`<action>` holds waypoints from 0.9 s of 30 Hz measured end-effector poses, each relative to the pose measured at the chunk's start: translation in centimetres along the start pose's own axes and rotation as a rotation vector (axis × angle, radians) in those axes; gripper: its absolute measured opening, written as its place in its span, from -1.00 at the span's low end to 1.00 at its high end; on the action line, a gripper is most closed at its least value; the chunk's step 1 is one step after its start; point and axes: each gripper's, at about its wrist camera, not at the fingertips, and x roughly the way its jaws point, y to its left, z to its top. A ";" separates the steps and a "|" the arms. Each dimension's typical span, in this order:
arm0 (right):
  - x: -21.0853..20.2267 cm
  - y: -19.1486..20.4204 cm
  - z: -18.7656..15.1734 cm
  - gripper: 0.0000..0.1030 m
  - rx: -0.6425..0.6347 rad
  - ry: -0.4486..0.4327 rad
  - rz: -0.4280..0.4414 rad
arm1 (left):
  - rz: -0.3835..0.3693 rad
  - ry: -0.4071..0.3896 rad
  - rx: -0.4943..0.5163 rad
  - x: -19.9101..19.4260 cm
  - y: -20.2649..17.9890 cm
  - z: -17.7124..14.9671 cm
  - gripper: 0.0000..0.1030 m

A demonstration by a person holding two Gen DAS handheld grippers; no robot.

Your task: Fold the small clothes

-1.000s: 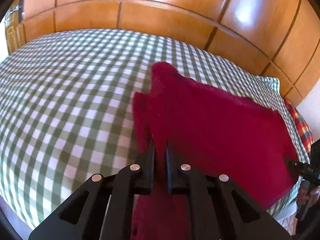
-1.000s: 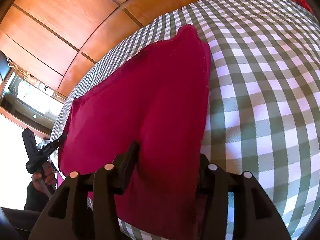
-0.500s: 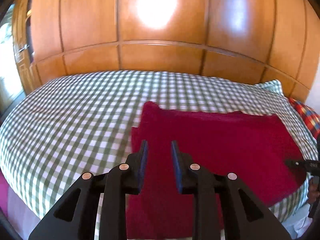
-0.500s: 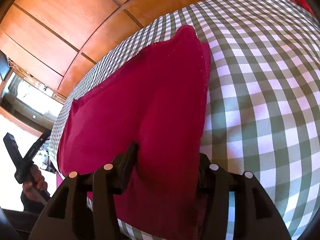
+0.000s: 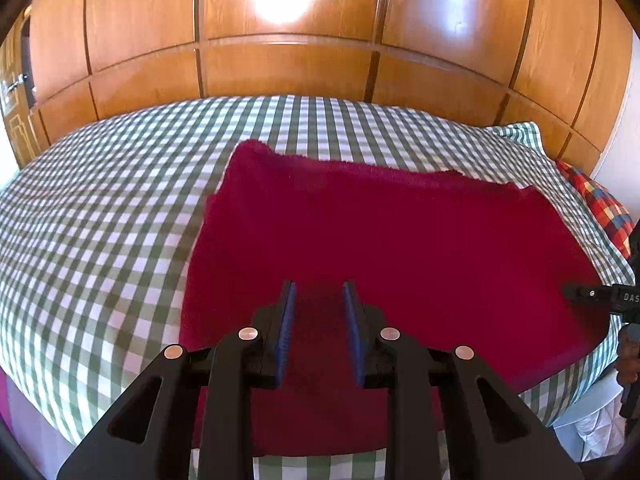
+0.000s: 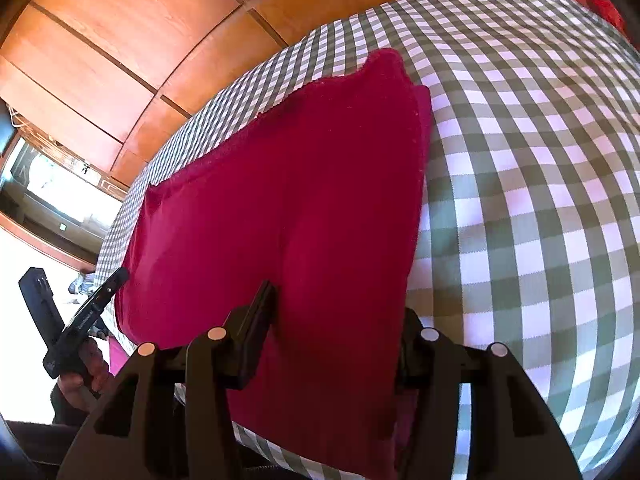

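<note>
A dark red cloth [image 5: 380, 240] lies folded flat on the green-checked bed [image 5: 100, 220], its near edge hanging over the bed's front. My left gripper [image 5: 319, 300] is open and empty, just above the cloth's near left part. In the right wrist view the cloth [image 6: 280, 200] fills the middle. My right gripper [image 6: 336, 316] is open wide, its jaws standing on either side of the cloth's near right corner; the right finger is partly hidden behind the cloth. The left gripper also shows in the right wrist view [image 6: 68, 320], and the right gripper's tip in the left wrist view [image 5: 600, 296].
A wooden panelled wardrobe [image 5: 280, 60] stands behind the bed. A multicoloured plaid item [image 5: 600, 208] lies at the bed's right end by a checked pillow [image 5: 516, 132]. A window [image 6: 48, 184] is at the far left in the right wrist view.
My left gripper has opened, let go of the cloth's left edge and drawn back and up. The cloth has settled flat. My right gripper has stayed open and still.
</note>
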 end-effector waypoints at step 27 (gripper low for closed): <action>2.3 23.8 2.8 -0.48 -0.449 -0.016 0.162 | -0.331 0.122 -0.196 2.9 4.5 0.0 -0.57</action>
